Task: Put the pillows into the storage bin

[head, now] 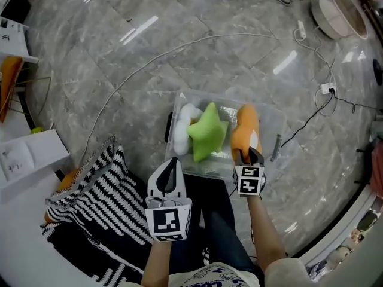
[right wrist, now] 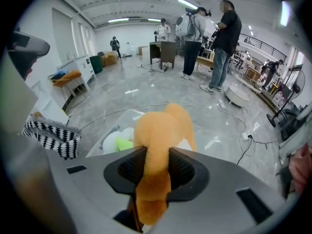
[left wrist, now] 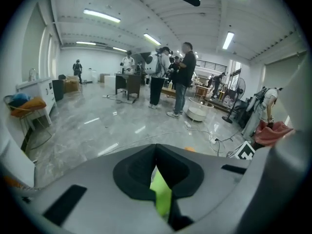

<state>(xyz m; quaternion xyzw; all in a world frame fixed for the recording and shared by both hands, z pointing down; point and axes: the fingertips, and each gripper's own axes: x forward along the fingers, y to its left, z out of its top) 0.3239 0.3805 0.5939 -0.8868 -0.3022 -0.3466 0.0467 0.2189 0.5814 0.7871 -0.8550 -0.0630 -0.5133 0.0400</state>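
1. The right tongs (head: 249,155) are clamped on the near end of a long orange plush pillow (head: 246,127). It stretches away from them, near to far, above the right side of the clear plastic storage bin (head: 277,130).
2. A green star-shaped pillow (head: 206,135) and a white plush pillow (head: 182,127) fill the bin's left and middle. The open room lies between the star and the right wall.
3. The left tongs (head: 173,161) hang at the bin's near left edge, tips together, apparently holding nothing.
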